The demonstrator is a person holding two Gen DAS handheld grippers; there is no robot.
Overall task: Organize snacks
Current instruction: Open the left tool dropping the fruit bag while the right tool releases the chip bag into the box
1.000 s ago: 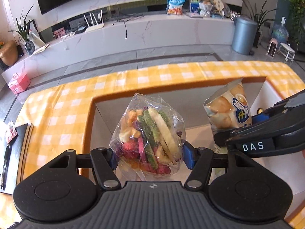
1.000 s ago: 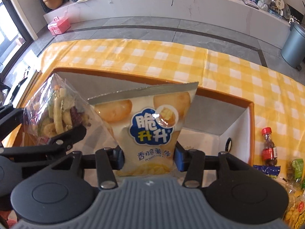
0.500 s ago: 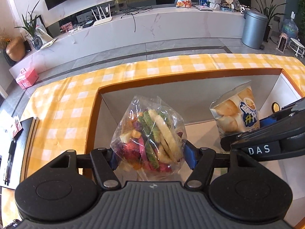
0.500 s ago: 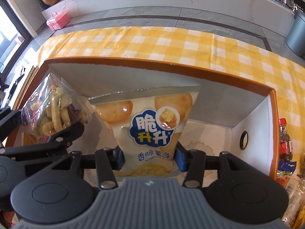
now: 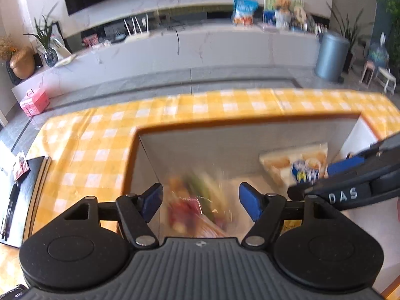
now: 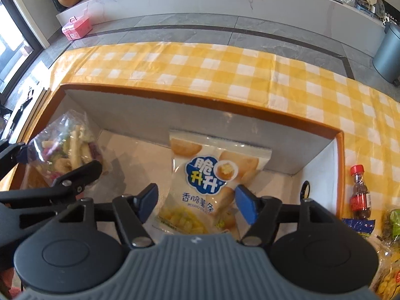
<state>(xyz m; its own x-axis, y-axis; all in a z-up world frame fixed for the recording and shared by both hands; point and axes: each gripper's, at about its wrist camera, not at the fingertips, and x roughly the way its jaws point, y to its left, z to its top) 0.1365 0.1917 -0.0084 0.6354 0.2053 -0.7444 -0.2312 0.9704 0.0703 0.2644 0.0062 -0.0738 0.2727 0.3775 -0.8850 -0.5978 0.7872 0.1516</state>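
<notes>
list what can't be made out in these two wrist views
- Clear mixed-snack bag, left wrist view: motion-blurred, contents unreadable.
- Chips bag, left wrist view: lower part hidden by the right tool.
- Snack packets, right wrist view: cut off by the frame edge.

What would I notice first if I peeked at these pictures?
Probably the chip bag with the big blue logo, lying in the middle of the orange-rimmed box between the open blue pads of the right gripper. Next, the clear bag of colourful veggie crisps at the box's left side, and the yellow checked tablecloth underneath.
</notes>
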